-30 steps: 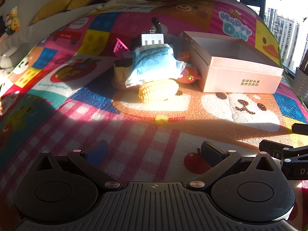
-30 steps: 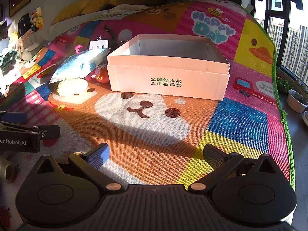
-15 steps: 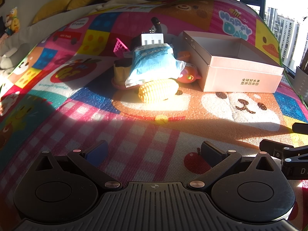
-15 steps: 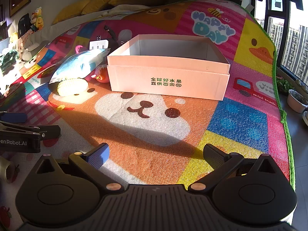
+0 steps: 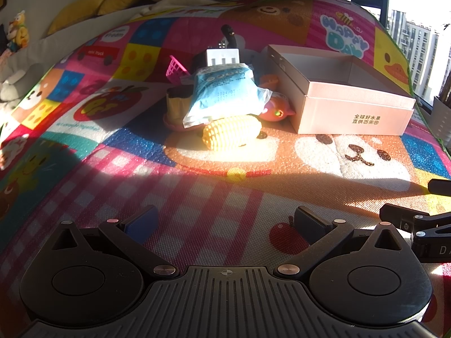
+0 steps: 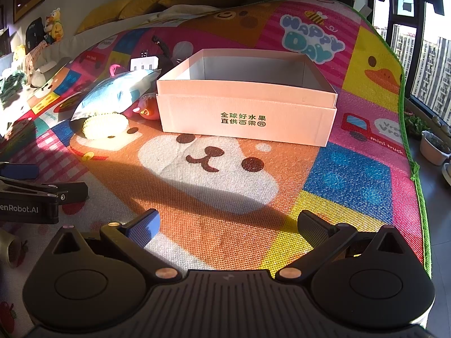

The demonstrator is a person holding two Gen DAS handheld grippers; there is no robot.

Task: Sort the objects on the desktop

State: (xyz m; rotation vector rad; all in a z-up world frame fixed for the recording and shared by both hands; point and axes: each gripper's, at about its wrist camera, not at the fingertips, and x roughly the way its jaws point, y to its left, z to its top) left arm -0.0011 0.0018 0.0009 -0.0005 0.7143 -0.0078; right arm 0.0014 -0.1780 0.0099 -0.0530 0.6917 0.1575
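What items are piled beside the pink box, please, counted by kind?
Toy corn cob: 1
Blue-and-white packet: 1
White power strip: 1
Pink toy basket: 1
Orange-pink toy: 1
Yellowish item on a pink base, kind unclear: 1
Total: 6, all lying left of the empty box.

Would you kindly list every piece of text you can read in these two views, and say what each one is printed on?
"全球好水果 直供百果园": front wall of the cardboard box.
"HAPPY DAY": play mat, beside the bee.
"mini truck": mat, under the red truck.
"enRobot.AI", cut off at the frame edge: side of the left gripper.
"2024/05": partly readable date on the blue packet; its other print is too blurred.
"D", cut off: right gripper.
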